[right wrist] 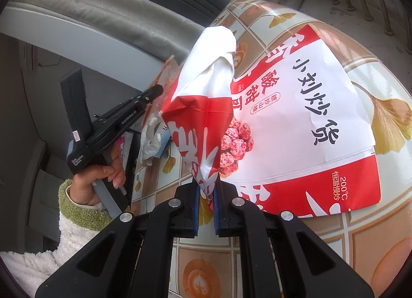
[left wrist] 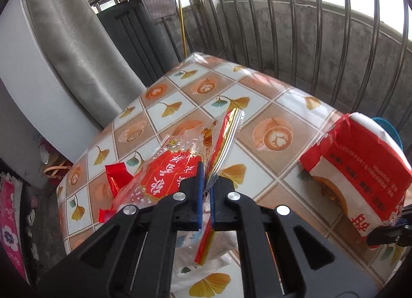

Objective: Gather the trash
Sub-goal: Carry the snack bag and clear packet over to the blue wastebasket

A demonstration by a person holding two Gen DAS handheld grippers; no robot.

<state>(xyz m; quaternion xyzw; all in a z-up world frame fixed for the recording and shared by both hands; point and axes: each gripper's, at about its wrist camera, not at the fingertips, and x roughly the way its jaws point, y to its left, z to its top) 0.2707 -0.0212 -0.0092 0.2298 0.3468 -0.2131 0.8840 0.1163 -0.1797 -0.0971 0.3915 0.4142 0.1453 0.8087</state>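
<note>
My left gripper [left wrist: 209, 175] is shut on a clear plastic wrapper with a red and gold strip [left wrist: 226, 138], which sticks up between its blue pads. To its left lie a crumpled red-and-clear wrapper [left wrist: 164, 174] and a small red wrapper [left wrist: 116, 177]. A red and white paper snack bag [left wrist: 355, 169] lies on its side at the table's right. In the right wrist view my right gripper [right wrist: 206, 185] is shut on the lifted rim of that paper bag [right wrist: 296, 107]. The left gripper [right wrist: 155, 90] shows there at the bag's mouth, held by a hand in a fleece sleeve.
The table [left wrist: 260, 92] wears a tiled cloth with leaves and coffee cups. A white plastic bag [left wrist: 203, 264] lies under the left gripper. A metal railing [left wrist: 309, 27] runs behind the table, a grey curtain [left wrist: 77, 40] hangs left, and clutter lies on the floor [left wrist: 51, 169].
</note>
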